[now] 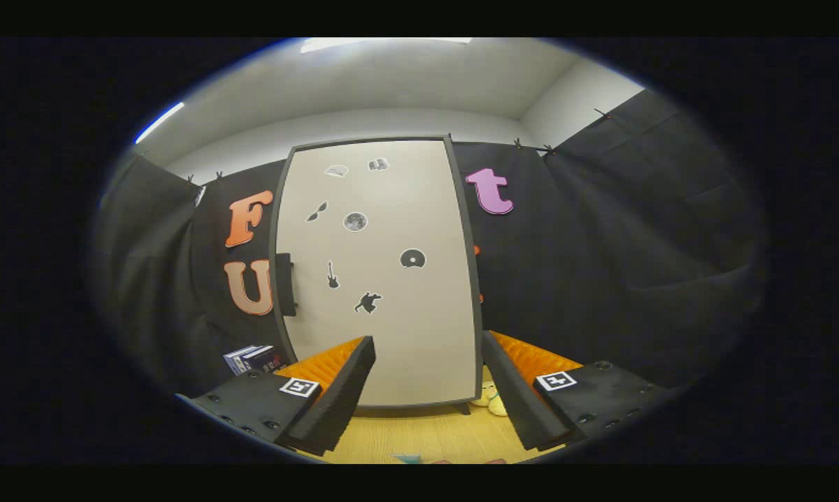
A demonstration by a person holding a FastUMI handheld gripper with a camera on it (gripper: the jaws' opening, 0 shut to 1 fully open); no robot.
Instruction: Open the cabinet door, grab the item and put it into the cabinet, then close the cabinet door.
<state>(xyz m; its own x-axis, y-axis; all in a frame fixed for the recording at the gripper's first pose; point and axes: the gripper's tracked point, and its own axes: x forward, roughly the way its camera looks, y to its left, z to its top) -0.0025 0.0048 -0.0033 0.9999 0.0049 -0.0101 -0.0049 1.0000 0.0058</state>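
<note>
Cabinet door (384, 272) stands closed straight ahead; the gripper (429, 383) hovers level before it, fingers spread apart, holding nothing.

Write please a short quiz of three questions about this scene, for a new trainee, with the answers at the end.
1. True or false: the cabinet door is shut.
2. The gripper fingers are: A) closed on the handle, B) open and holding nothing, C) closed on the toy.
3. Fill in: the yellow toy lies on the wooden ___ by the door's lower corner, next to one finger.

Key:
1. True. The door faces the gripper, flat in its frame; its dark handle sits on the edge near the books.
2. B.
3. table.
</note>
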